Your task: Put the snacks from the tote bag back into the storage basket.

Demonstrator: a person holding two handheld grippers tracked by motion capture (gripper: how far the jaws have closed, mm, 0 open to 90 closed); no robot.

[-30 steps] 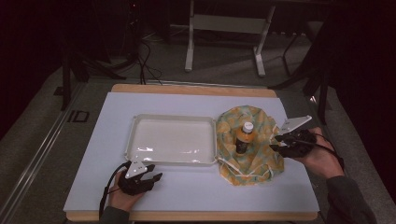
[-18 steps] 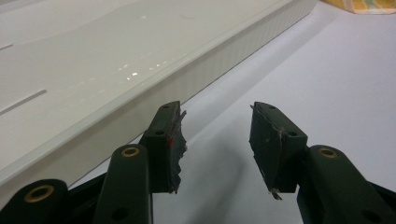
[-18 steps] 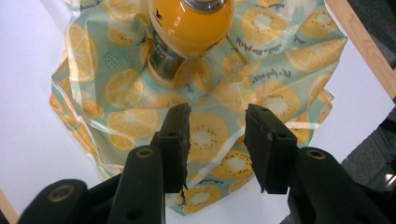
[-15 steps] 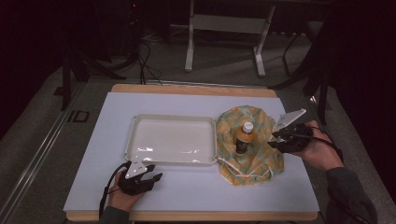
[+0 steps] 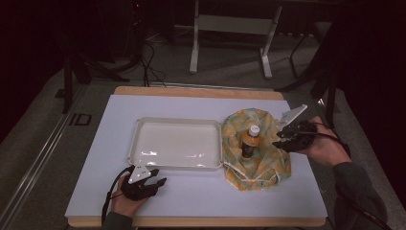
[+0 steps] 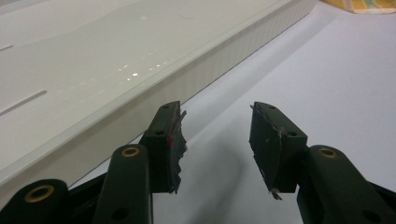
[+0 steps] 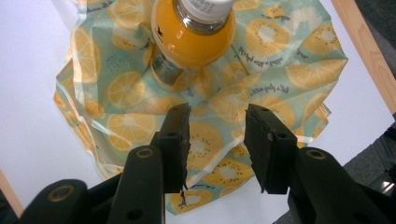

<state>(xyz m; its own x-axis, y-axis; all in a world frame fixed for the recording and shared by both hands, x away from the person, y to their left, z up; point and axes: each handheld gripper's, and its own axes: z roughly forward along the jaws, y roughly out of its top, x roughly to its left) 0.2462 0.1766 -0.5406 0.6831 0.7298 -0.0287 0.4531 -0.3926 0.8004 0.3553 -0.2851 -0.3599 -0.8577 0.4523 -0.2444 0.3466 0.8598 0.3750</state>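
Note:
An orange juice bottle (image 5: pixel 250 140) with a white cap stands upright in the folds of a crumpled bag printed with orange slices (image 5: pixel 261 160), right of the white tray (image 5: pixel 176 144). In the right gripper view the bottle (image 7: pixel 194 32) rises just beyond the open jaws, and the bag (image 7: pixel 140 126) spreads beneath them. My right gripper (image 5: pixel 281 139) hovers over the bag's right side, open, nothing between its fingers. My left gripper (image 5: pixel 155 183) rests low on the table in front of the tray's near edge, open and holding nothing. The tray's wall (image 6: pixel 140 105) runs past its left jaw.
The white table mat (image 5: pixel 201 196) sits on a wooden board whose edge (image 5: pixel 191 91) shows at the back. Beyond the table stand a metal frame (image 5: pixel 230 28) and cables on a grey floor. Bare mat lies in front of the tray and bag.
My right gripper has edged left and slightly up, closer to the bottle over the bag. The left gripper has stayed where it was.

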